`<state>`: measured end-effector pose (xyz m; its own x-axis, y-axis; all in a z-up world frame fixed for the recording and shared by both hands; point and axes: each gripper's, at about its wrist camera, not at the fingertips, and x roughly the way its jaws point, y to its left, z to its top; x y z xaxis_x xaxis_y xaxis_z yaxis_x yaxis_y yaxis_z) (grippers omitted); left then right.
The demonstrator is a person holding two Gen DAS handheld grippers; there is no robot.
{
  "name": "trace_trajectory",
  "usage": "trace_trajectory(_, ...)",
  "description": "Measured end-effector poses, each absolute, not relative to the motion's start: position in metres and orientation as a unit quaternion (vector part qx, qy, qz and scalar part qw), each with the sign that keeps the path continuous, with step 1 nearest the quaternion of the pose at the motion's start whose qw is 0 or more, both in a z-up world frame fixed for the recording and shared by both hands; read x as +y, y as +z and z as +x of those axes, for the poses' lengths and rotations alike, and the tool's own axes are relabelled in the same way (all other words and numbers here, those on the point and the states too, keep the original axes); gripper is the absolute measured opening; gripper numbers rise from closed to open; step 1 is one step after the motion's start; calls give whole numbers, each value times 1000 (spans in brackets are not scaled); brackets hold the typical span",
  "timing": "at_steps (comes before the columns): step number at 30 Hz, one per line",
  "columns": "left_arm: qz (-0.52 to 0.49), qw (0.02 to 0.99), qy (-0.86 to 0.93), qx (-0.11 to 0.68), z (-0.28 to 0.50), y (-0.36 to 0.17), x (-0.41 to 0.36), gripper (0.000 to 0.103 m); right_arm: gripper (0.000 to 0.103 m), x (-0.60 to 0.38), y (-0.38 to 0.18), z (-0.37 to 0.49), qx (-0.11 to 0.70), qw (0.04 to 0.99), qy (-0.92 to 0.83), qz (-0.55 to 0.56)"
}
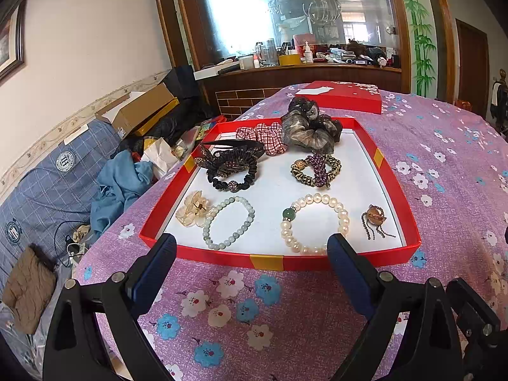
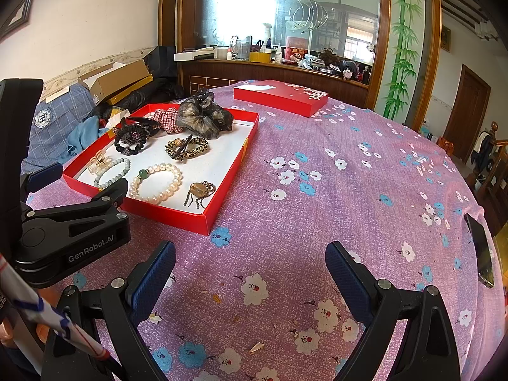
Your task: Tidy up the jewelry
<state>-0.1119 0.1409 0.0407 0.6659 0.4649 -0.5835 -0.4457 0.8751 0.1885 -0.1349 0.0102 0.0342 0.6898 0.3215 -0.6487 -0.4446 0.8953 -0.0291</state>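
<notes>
A red tray [image 1: 266, 261] with a white floor sits on the purple flowered tablecloth. In it lie a pearl bracelet [image 1: 316, 220], a pale green bead bracelet [image 1: 228, 222], a clear hair claw [image 1: 193, 211], a gold tassel brooch [image 1: 376, 217], a black scrunchie [image 1: 230, 166], a leopard scrunchie [image 1: 316, 170], a plaid scrunchie [image 1: 263, 135] and a dark grey scrunchie [image 1: 311, 125]. My left gripper [image 1: 252, 247] is open and empty at the tray's near edge. My right gripper [image 2: 250, 257] is open and empty over bare cloth, right of the tray [image 2: 165, 214].
The red box lid [image 1: 344, 95] lies at the table's far side. A phone [image 2: 481, 249] lies near the right table edge. A cluttered sofa [image 1: 47, 171] stands left of the table. A wooden counter with bottles [image 1: 285, 60] is behind.
</notes>
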Motion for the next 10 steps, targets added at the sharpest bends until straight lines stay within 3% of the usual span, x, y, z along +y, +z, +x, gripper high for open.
trace_trajectory(10,11,908,270,320,-115,50,143,95,97,-14,32,-120,355,916,180,-48)
